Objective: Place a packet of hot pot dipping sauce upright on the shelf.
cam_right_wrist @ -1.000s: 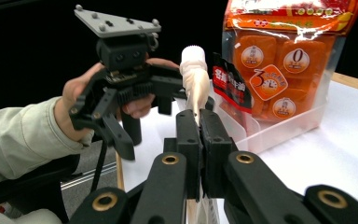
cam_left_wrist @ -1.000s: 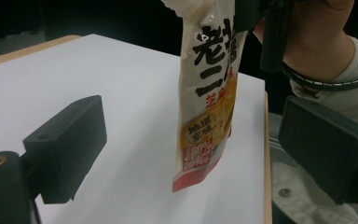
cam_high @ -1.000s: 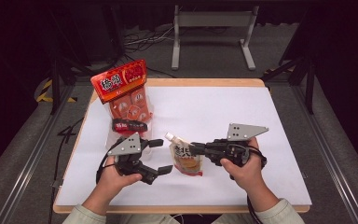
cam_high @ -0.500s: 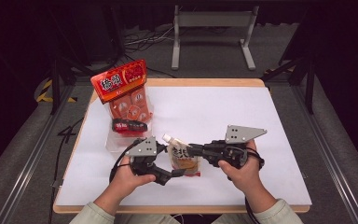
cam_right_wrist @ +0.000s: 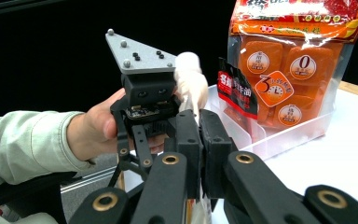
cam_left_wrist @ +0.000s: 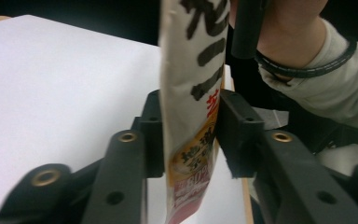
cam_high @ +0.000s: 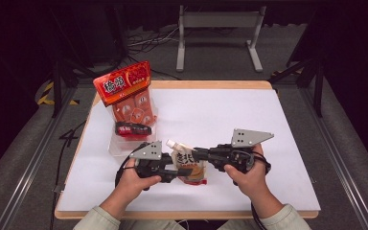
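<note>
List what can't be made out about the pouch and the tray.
- Spouted pouch, high view: sides covered by the left gripper and right gripper.
- Pouch, left gripper view: top and bottom cut off by the frame edges.
- Clear tray, right gripper view: inside hidden by the orange snack bag and black packet.

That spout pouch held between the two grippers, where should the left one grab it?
Grip the flat lower body of the spout pouch, coming from its left face. It hangs upright and thin, so the left gripper pads close flat across it, clear of the right gripper near the spout.
</note>
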Demonstrator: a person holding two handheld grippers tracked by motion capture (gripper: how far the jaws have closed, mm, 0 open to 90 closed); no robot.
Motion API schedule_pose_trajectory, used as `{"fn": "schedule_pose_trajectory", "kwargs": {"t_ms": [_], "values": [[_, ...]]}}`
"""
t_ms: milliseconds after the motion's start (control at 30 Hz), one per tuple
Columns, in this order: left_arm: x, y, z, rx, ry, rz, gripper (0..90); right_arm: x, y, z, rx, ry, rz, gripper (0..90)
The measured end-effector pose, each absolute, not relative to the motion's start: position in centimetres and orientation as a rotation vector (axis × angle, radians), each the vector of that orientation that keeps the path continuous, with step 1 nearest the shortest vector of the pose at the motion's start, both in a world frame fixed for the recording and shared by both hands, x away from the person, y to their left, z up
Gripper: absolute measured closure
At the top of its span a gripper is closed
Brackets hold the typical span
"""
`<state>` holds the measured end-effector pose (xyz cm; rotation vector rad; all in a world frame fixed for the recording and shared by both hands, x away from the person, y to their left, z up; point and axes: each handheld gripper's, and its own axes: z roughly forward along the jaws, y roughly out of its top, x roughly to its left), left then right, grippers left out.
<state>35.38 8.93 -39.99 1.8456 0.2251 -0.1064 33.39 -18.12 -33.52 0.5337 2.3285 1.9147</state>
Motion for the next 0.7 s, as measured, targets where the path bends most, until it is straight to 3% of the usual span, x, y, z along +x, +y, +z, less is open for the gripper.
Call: {"fn": "schedule_pose_trajectory", "kwargs": {"t_ms": [233, 700], "values": [[35.2, 9.3, -39.5, 1.854, 0.225, -0.126, 79.6, 33.3, -18.1, -33.5, 0.527, 2.314, 1.922, 87.8], [35.5, 11.0, -38.9, 1.875, 0.269, -0.12, 85.1, 33.6, -18.9, -33.2, 0.555, 2.276, 1.924, 76.9]]}}
